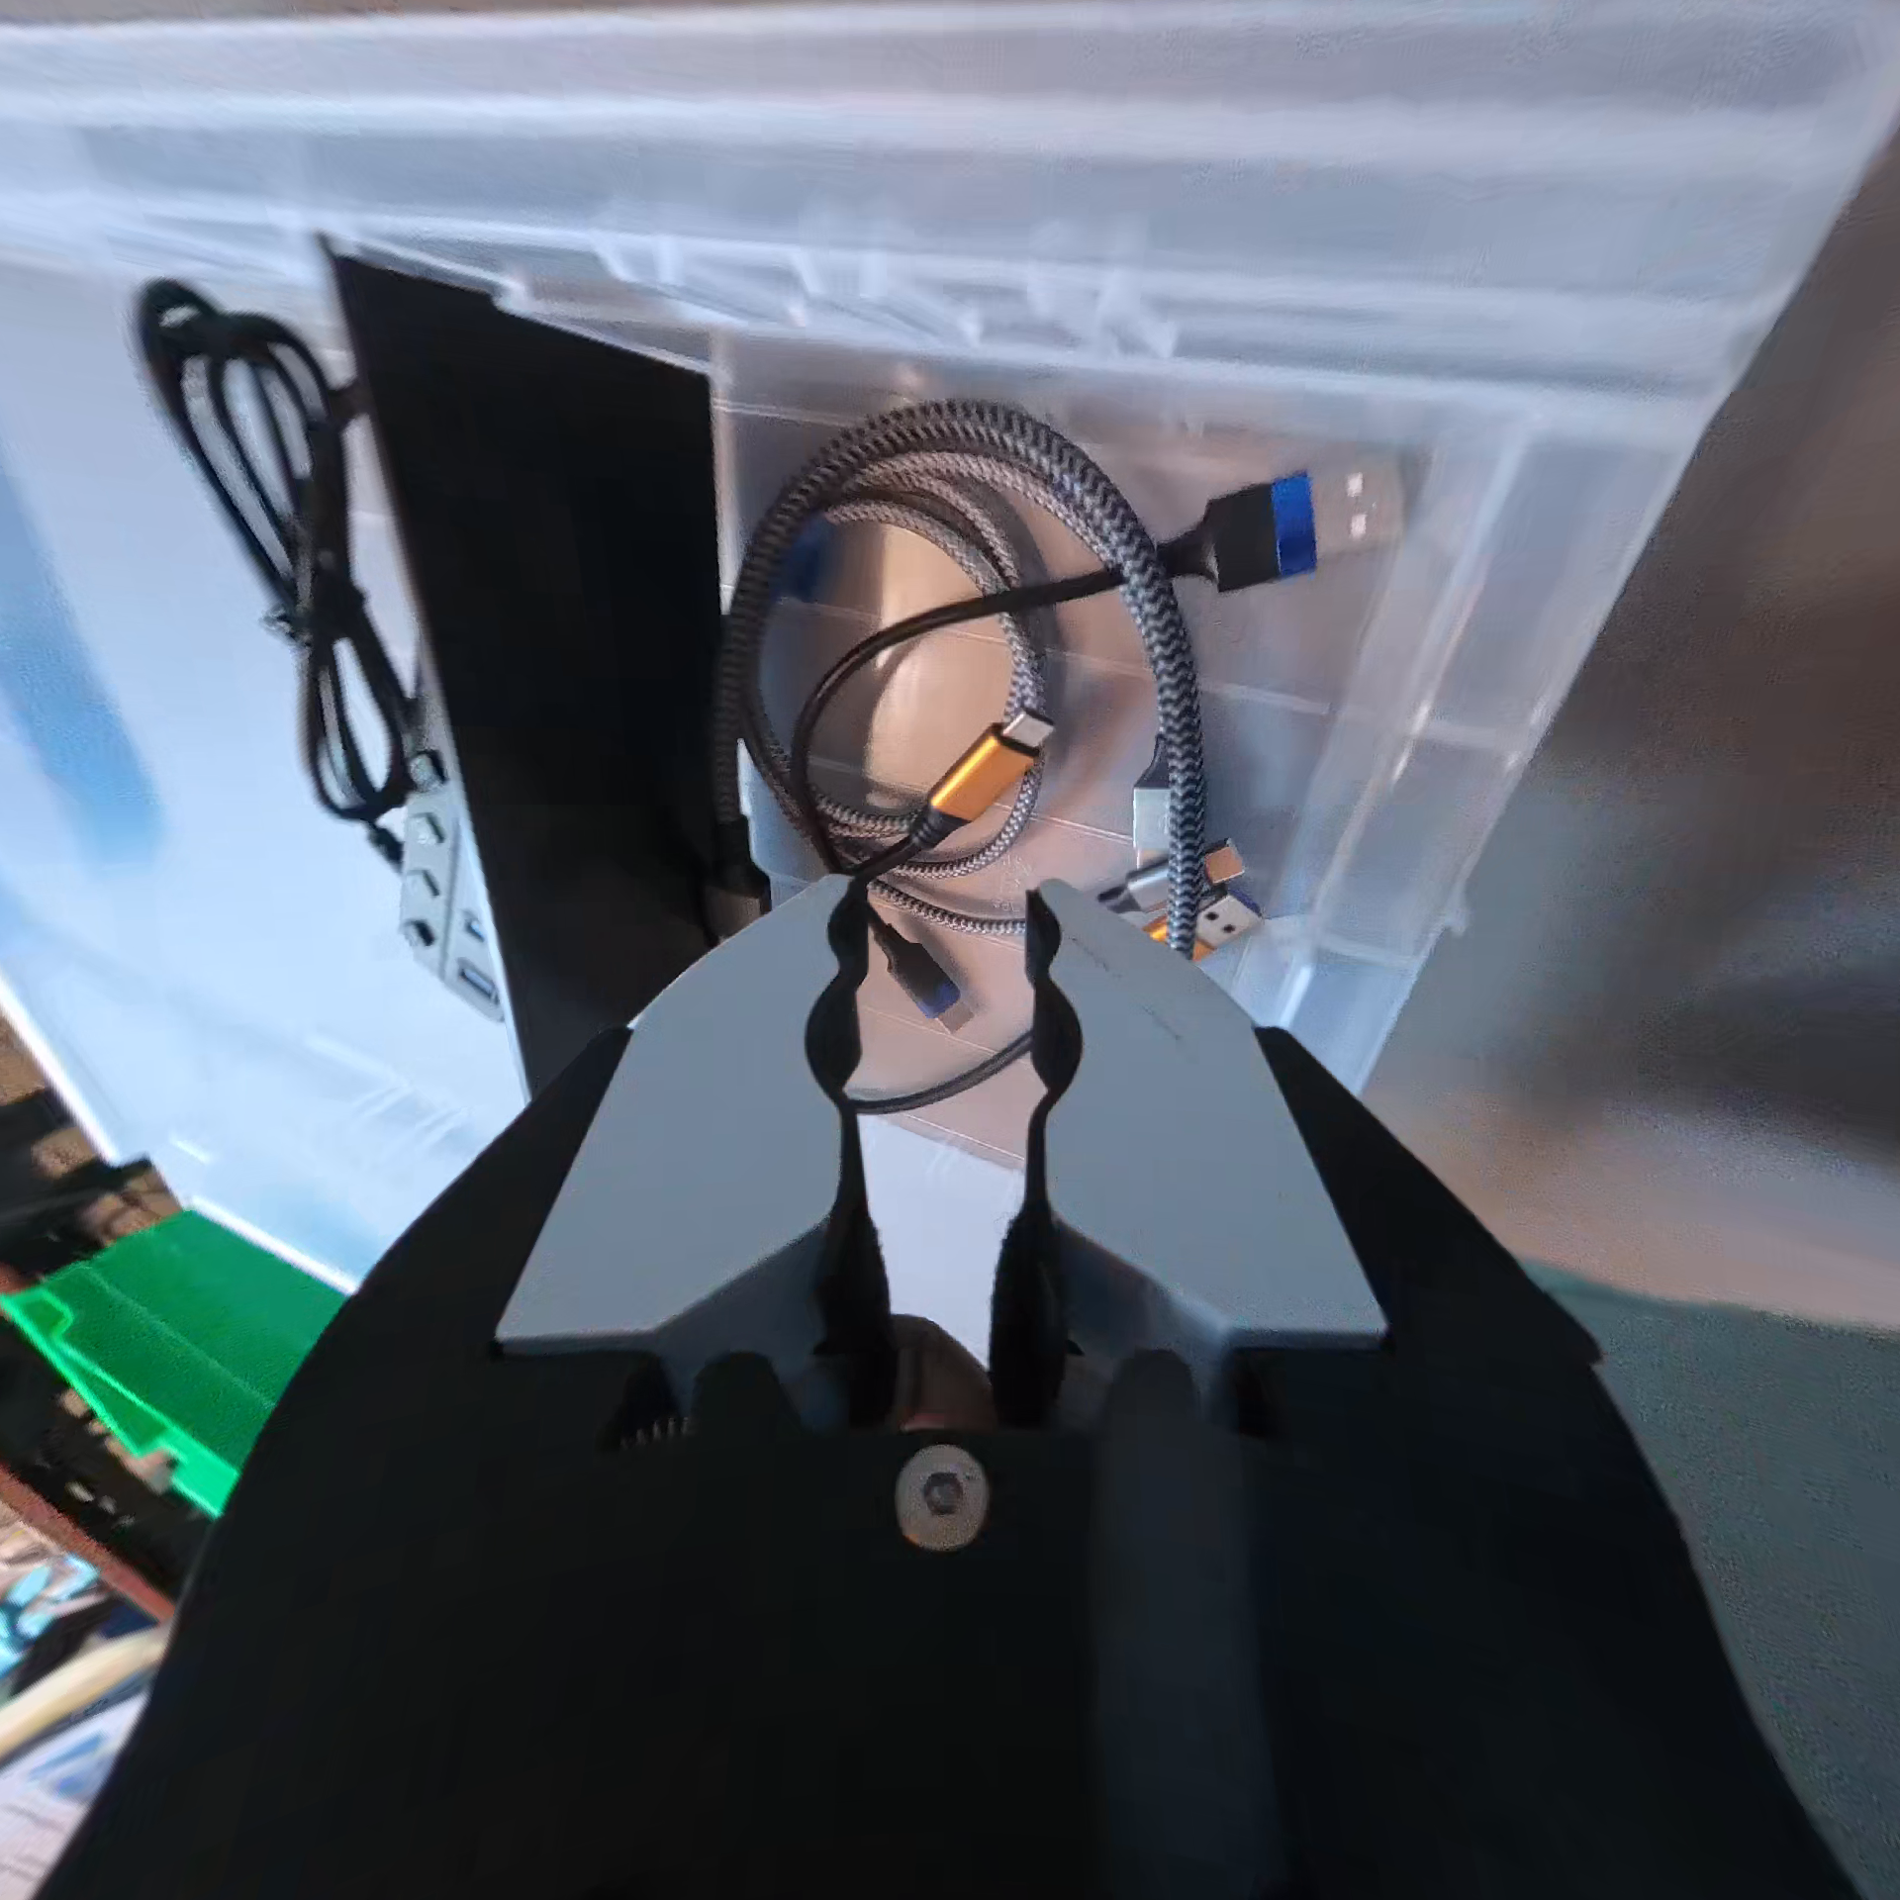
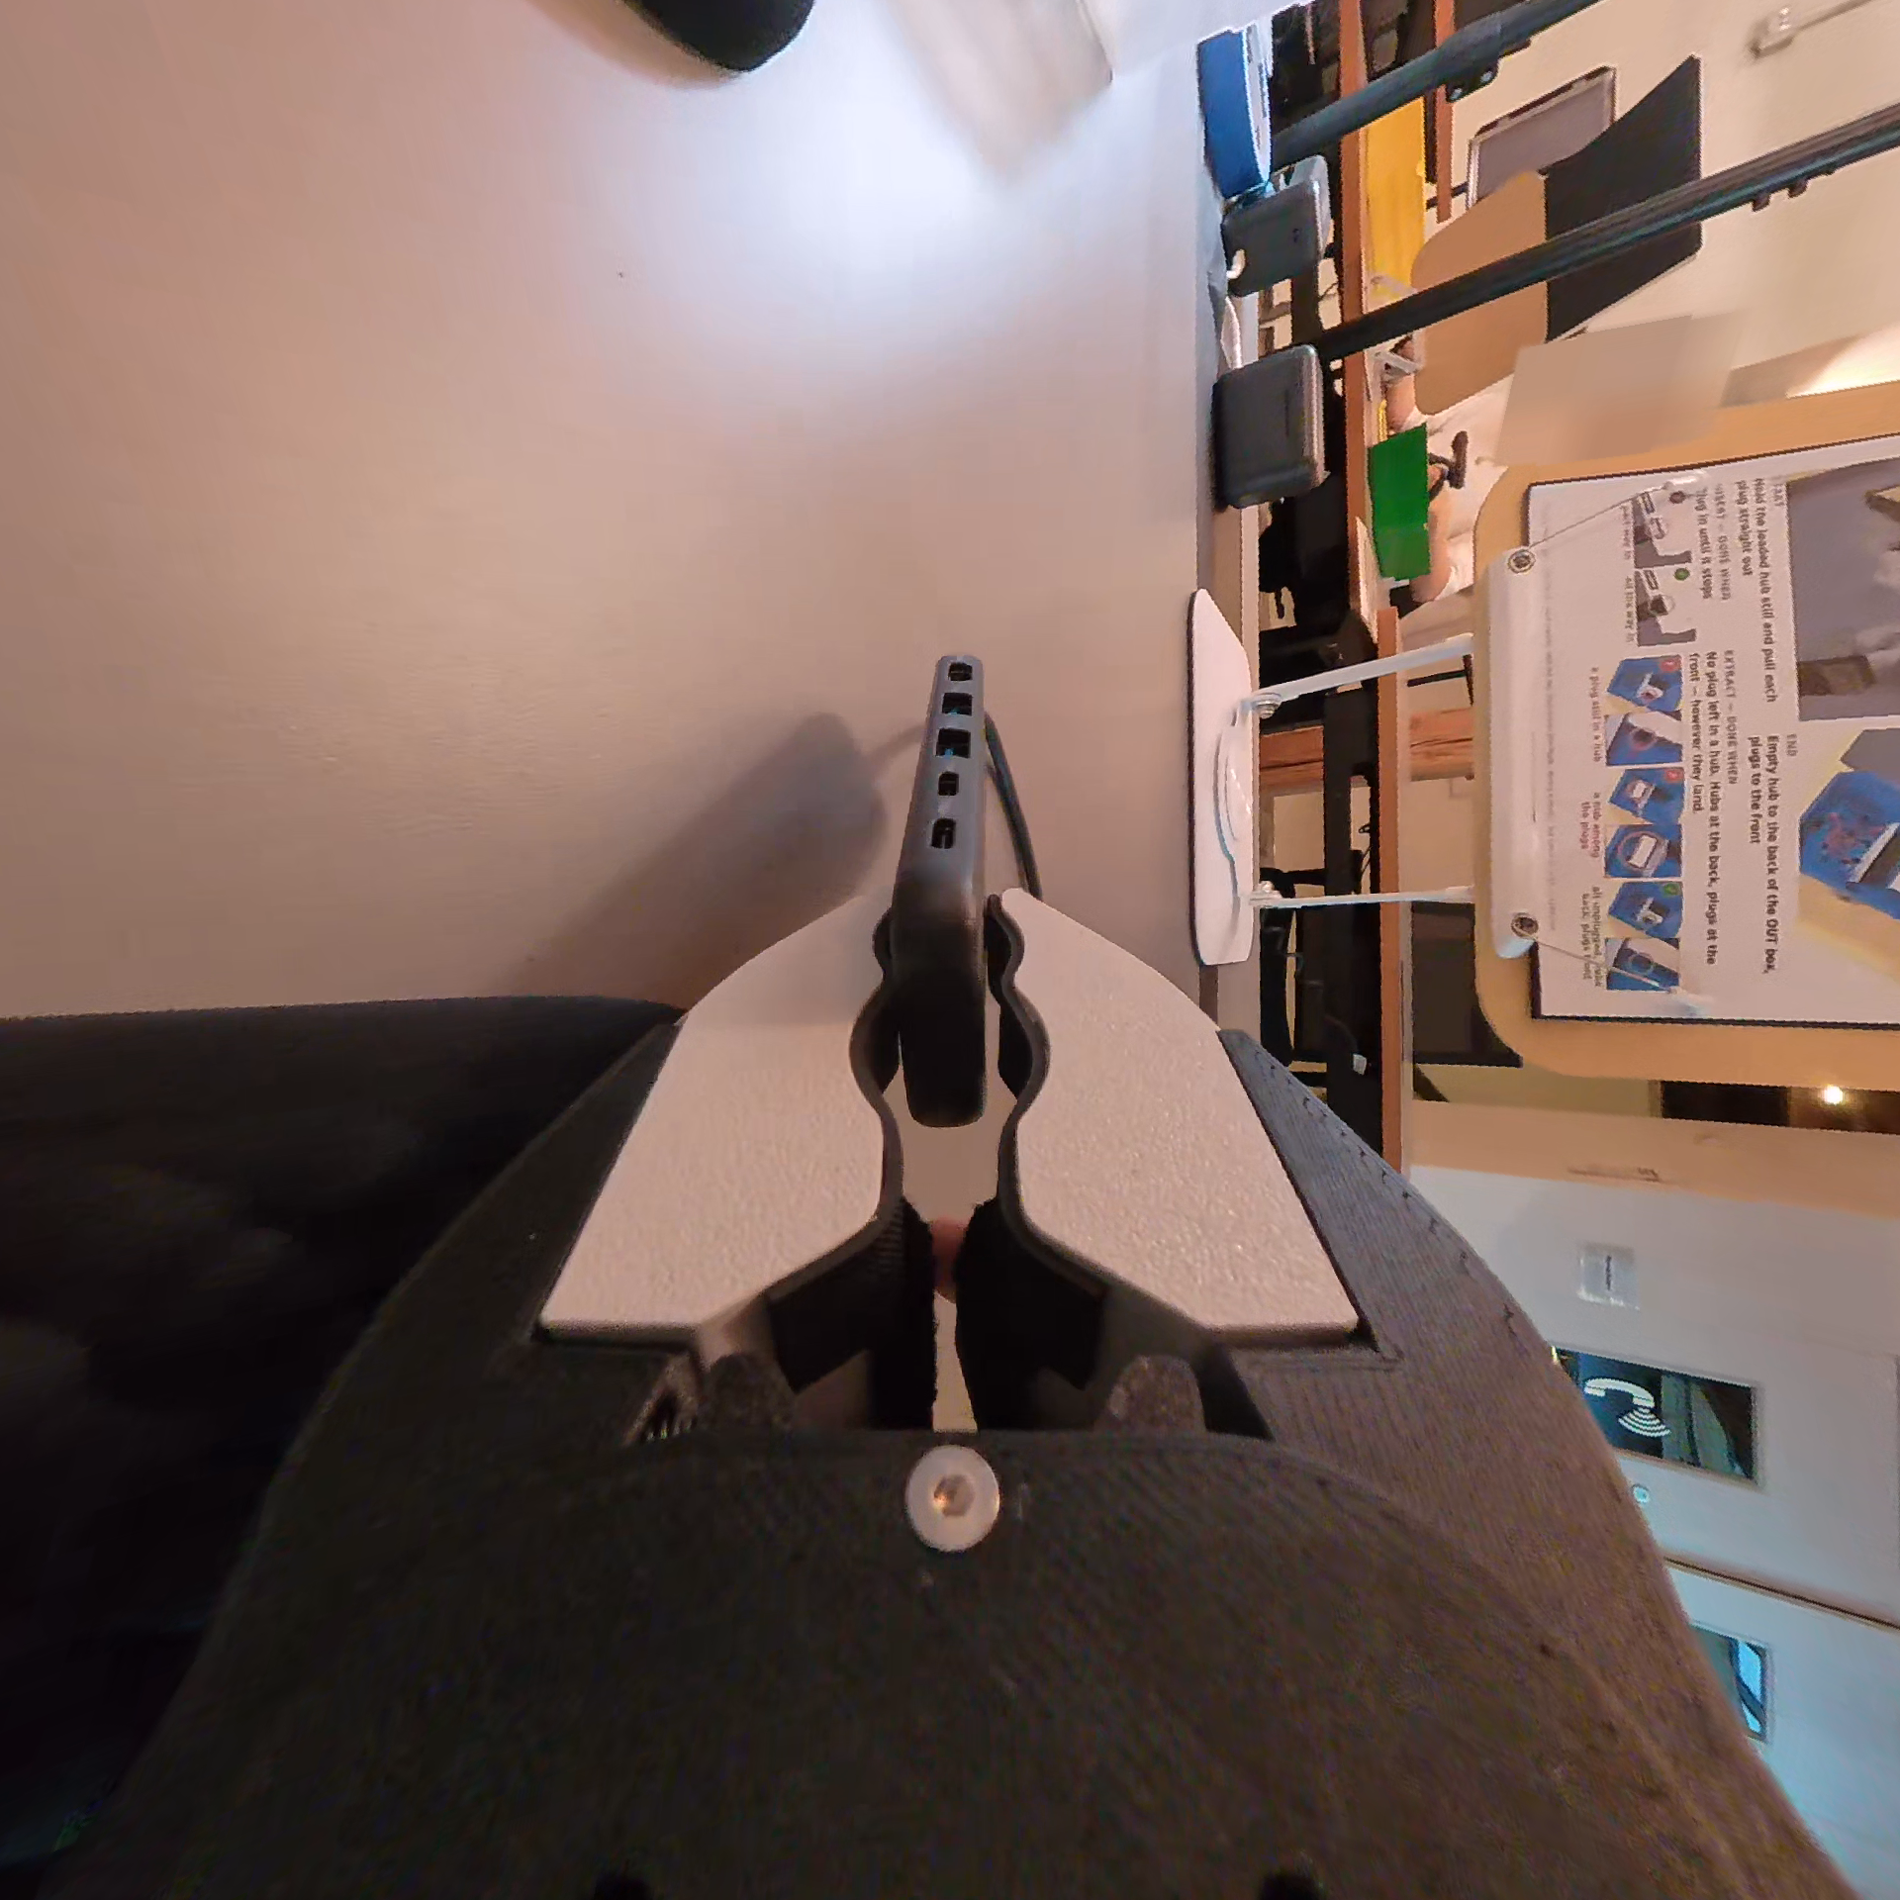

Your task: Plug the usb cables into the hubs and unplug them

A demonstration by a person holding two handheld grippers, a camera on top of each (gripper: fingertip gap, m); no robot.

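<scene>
In the left wrist view my left gripper [image 1: 941, 905] is open and empty, over a clear plastic box [image 1: 1460, 720] of cables. Below it lie a grey braided cable coil [image 1: 925, 452], an orange USB-C plug [image 1: 987, 771] on a thin black cable, a blue-banded USB-A plug [image 1: 1275, 535] and a dark plug [image 1: 925, 987] seen between the fingers. The thin black cable runs past the left fingertip. A silver hub [image 1: 447, 894] with a coiled black cable [image 1: 298, 535] lies left of a black divider [image 1: 545, 617]. In the right wrist view my right gripper [image 2: 938, 915] is shut on a dark grey hub [image 2: 951, 802], whose port edge faces the camera.
A green bin [image 1: 154, 1326] sits at the lower left outside the box. In the right wrist view a pale surface [image 2: 514, 514] fills the left half. An instruction sheet on a white stand [image 2: 1696, 740], the stand's base [image 2: 1223, 781] and shelves with dark cases [image 2: 1270, 427] are to the right.
</scene>
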